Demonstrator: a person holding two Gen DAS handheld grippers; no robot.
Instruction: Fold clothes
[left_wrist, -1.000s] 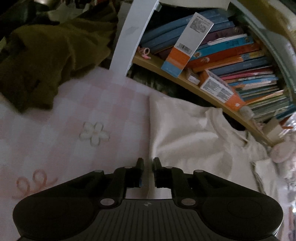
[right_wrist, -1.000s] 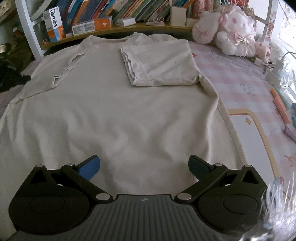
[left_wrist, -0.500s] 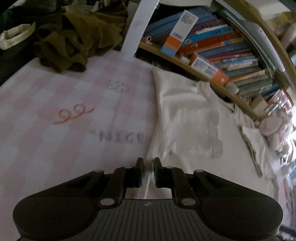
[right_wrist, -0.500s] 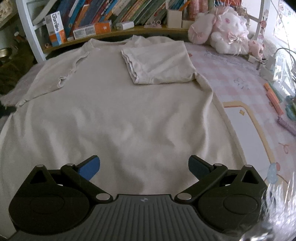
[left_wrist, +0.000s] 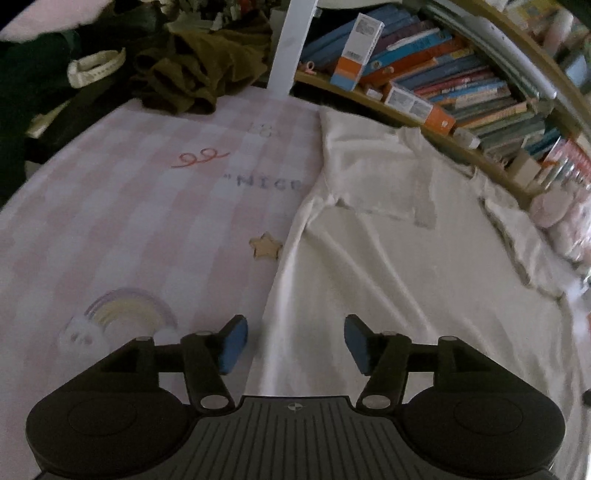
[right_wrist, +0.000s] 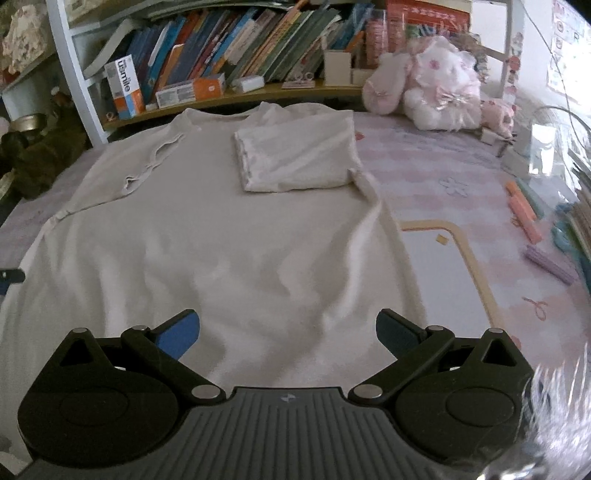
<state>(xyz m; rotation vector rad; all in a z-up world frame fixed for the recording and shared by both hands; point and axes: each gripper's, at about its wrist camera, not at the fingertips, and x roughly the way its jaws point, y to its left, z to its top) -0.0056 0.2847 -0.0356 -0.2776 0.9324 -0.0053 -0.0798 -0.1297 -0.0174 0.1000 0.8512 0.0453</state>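
A cream T-shirt (right_wrist: 229, 236) lies flat on the pink checked sheet (left_wrist: 140, 221), neck toward the bookshelf. Both sleeves are folded in over the body: one (right_wrist: 295, 155) on the right, the other (left_wrist: 373, 173) on the left. My left gripper (left_wrist: 293, 343) is open and empty, low over the shirt's left side edge (left_wrist: 284, 295). My right gripper (right_wrist: 286, 332) is wide open and empty, above the lower part of the shirt near the hem. The left gripper's finger tip (right_wrist: 11, 275) shows at the left edge of the right wrist view.
A low bookshelf (right_wrist: 236, 70) with books and boxes runs along the far side. A pink plush rabbit (right_wrist: 432, 88) sits at the far right. Olive clothes (left_wrist: 199, 70) lie piled at the far left. Pens and markers (right_wrist: 535, 229) lie right of the shirt.
My left gripper has opened and pulled back along the shirt's left edge toward the hem; the left sleeve now lies folded in. My right gripper has stayed open and drawn back slightly.
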